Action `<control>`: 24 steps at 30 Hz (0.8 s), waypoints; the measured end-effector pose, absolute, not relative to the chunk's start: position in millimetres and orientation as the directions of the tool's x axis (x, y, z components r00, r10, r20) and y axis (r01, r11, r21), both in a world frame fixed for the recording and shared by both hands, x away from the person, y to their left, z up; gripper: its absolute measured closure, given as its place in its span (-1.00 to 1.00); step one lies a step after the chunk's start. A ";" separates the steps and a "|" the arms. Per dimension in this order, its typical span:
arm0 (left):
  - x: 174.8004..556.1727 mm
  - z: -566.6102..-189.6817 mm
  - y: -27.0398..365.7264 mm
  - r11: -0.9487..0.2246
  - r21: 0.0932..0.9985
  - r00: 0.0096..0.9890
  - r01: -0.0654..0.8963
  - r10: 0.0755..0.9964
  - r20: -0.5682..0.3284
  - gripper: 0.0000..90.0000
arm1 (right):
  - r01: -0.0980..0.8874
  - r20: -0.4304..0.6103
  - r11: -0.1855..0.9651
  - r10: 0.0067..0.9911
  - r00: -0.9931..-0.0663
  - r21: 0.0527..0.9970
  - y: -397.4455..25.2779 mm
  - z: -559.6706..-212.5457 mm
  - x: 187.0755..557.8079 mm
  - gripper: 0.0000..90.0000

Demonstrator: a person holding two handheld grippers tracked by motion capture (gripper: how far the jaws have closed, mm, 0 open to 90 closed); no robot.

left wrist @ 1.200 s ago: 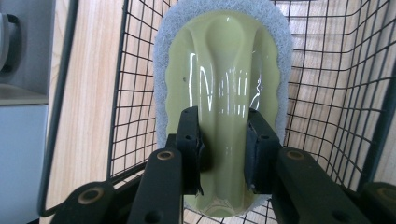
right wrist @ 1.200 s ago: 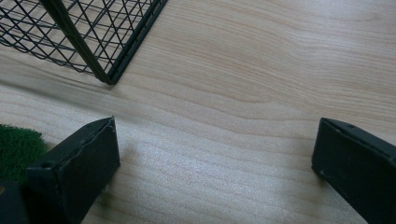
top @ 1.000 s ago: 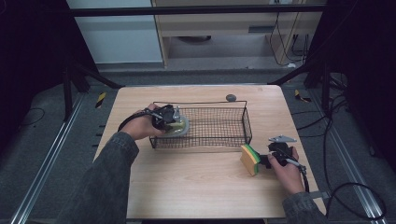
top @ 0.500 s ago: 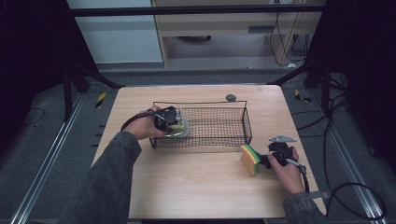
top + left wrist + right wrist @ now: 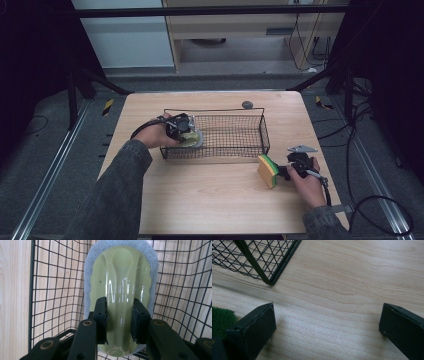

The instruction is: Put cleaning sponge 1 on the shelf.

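At the 9 o'clock end of the black wire basket [image 5: 260, 131], the left tongs [image 5: 184, 131] hold a pale green scrubber [image 5: 192, 140] with a grey-white pad rim. Left gripper view: both jaws pressed onto the narrow glossy green handle of the scrubber [image 5: 121, 290], one each side, closed as far as the handle lets them; pad edge faces away, basket mesh [image 5: 57, 285] behind and around it. Scrubber sits inside the basket, tilted; can't tell if it touches the mesh floor. Left hand [image 5: 155, 135] comes over the basket's 9 o'clock rim, grey sleeve [image 5: 117, 190] from 7 o'clock of the high view.

Basket sits mid-table, toward 12 o'clock on the wood table [image 5: 210, 200]. Small dark round thing [image 5: 247, 104] just beyond the basket's far rim, about 1 o'clock, on the table.

Right tongs [image 5: 283, 171] at 4 o'clock of the table, held by the right hand [image 5: 306, 181], low over the wood. Right gripper view: jaws wide apart, nothing between them, just bare table [image 5: 337, 302]; basket corner [image 5: 268, 277] at 11 o'clock. Yellow-and-green sponge [image 5: 268, 170] stands on edge just beside the right tongs, at their tip; its green face [image 5: 220, 320] shows by one jaw, touching or not unclear.
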State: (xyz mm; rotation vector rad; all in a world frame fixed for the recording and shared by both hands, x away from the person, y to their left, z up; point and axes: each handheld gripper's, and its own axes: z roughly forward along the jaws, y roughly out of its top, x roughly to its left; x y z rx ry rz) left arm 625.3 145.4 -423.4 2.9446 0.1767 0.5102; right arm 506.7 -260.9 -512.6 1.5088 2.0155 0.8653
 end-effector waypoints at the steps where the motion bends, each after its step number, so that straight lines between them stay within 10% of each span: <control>1: 625.2 -423.5 145.5 -0.982 0.166 0.936 0.091 0.141 0.322 0.55 | 0.660 -0.003 0.197 0.959 -0.282 0.725 -261.0 -512.6 506.7 -0.97; 24: 611.6 -387.9 150.6 -0.945 0.318 0.902 0.077 0.202 0.382 0.20 | 0.661 -0.001 0.196 0.959 -0.283 0.725 -260.9 -512.5 506.9 -0.98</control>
